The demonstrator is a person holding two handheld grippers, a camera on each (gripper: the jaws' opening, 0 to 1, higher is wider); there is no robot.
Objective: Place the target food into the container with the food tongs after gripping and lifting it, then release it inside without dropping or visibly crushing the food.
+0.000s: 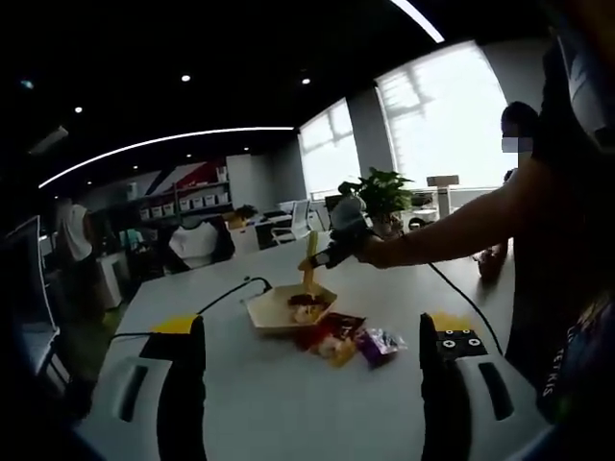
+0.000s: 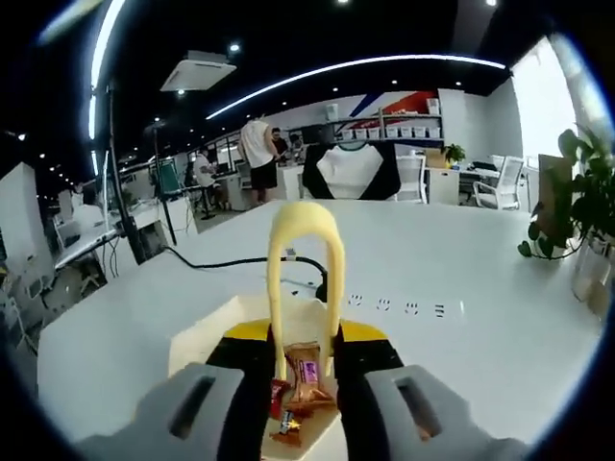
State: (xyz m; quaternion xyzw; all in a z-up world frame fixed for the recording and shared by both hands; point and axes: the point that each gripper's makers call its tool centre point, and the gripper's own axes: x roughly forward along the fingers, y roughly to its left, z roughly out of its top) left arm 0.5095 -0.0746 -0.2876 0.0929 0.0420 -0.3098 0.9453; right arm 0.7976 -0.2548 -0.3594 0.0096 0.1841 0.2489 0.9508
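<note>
No legible text, labels or numbers anywhere.

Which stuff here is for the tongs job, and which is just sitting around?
For the job:
yellow tongs
right gripper
snack packet
tray
loose snacks

Just around:
black cable
potted plant
chair
left gripper

I count one tray (image 1: 279, 309) here. Beside the tray, three wrapped snacks (image 1: 348, 342). One pair of tongs (image 2: 304, 279) above it.
</note>
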